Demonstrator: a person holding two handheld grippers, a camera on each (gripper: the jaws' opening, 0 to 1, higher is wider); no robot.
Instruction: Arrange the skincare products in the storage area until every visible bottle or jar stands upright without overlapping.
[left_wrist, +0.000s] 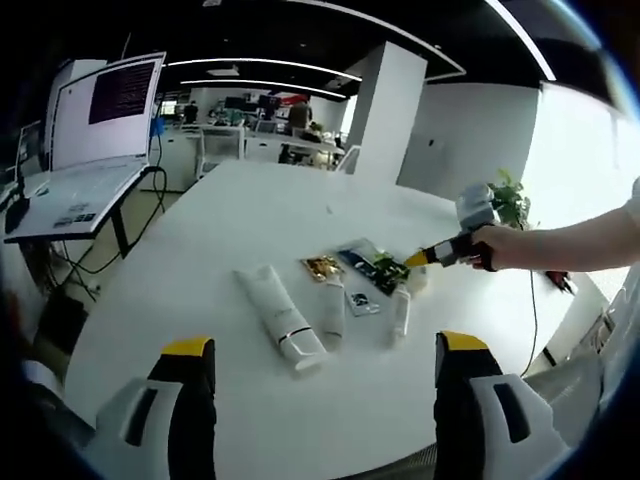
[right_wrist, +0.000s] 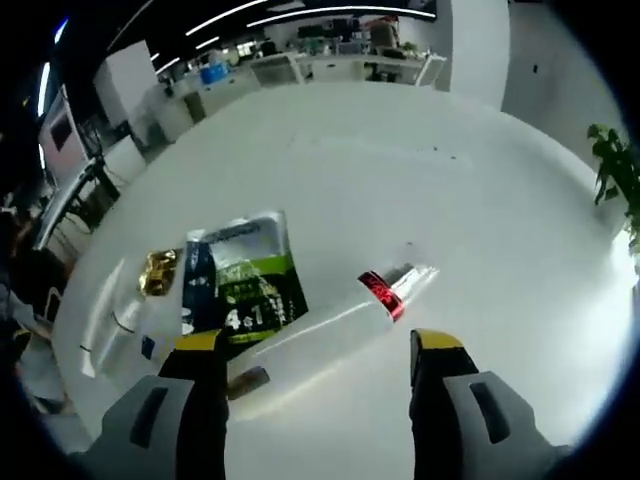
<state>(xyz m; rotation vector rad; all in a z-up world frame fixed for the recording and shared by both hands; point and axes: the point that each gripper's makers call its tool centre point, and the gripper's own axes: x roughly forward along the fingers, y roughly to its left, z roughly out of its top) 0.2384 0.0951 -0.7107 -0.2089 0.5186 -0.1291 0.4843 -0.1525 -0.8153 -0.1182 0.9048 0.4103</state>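
Open office under a dark ceiling with long curved light strips (left_wrist: 300, 68). Large white table (left_wrist: 260, 215) in the foreground. Laptop (left_wrist: 85, 150) on a stand at far left, white pillar (left_wrist: 385, 110) beyond, potted plant (left_wrist: 508, 200) right, bright windows behind.
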